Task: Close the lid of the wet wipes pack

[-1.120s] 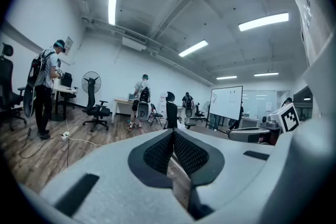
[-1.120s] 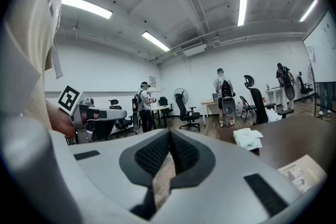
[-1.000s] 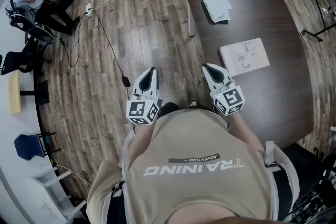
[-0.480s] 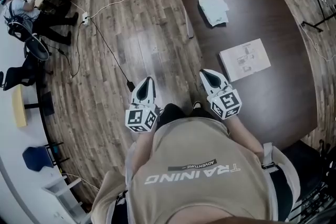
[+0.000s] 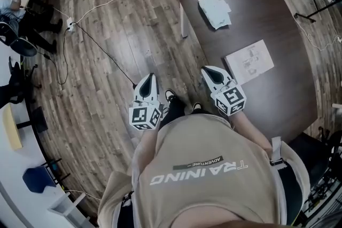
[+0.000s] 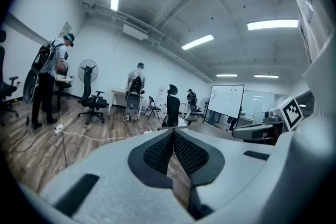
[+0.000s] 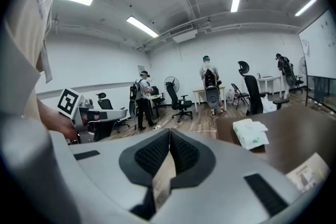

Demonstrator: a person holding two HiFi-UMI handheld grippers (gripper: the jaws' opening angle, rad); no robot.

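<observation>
Wood-floored office, dark table point(image 5: 278, 24), wet wipes pack point(image 5: 215, 12) at its far end, printed sheet point(image 5: 249, 61) nearer, shirt point(image 5: 203, 168) lettered TRAINING and ADVENTURE, left gripper point(image 5: 151, 77) and right gripper point(image 5: 206, 69) both closed, empty, well apart from pack, placed much as a second ago, table edge slightly further left in view.

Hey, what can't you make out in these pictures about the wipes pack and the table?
White wet wipes pack: lid open or shut unclear, too small in head and right gripper views.
White paper sheet: print too small, blurred, head view.
Dark brown table: near edge hidden behind the person's arm, head view.
</observation>
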